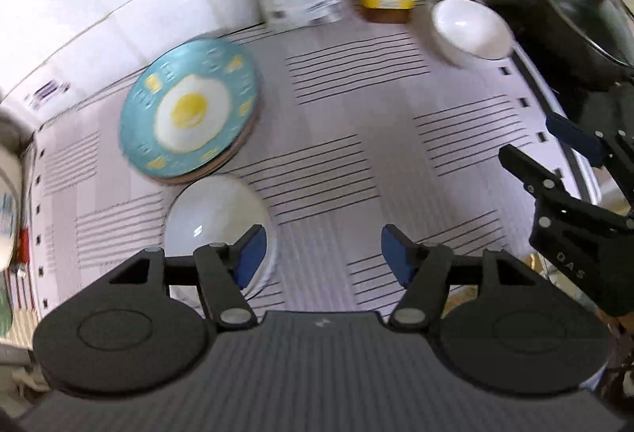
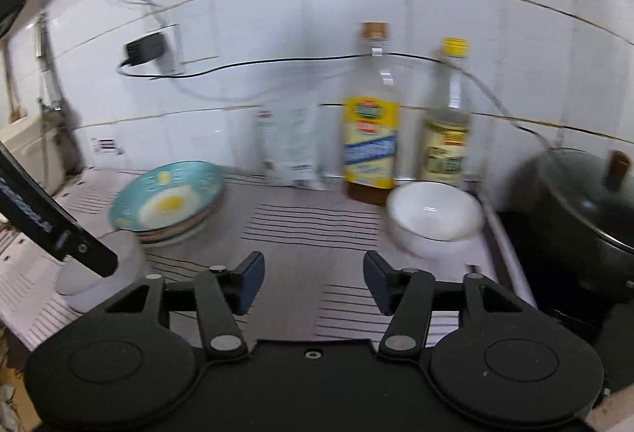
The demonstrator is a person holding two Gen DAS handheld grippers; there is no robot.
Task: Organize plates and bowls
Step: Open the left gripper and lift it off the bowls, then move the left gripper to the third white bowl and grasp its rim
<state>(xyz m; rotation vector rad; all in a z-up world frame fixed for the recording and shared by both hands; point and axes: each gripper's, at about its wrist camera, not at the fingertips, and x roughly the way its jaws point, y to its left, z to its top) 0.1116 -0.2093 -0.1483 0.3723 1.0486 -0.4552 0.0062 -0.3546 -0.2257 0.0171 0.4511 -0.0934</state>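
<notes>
The egg-print plate tops a plate stack at ten o'clock on the striped mat; one white bowl sits just below it, another at one o'clock. The left gripper tilts steeply downward, jaws apart, empty. The right gripper points shallower, jaws apart, empty.

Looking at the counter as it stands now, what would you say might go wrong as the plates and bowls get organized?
1. The far white bowl sits right beside two tall bottles; reaching for it might topple one.
2. The egg-print plate lies slightly tilted on a stack, so it might slide if nudged.
3. The near white bowl lies under the open left gripper, whose fingers could clip its rim.
</notes>
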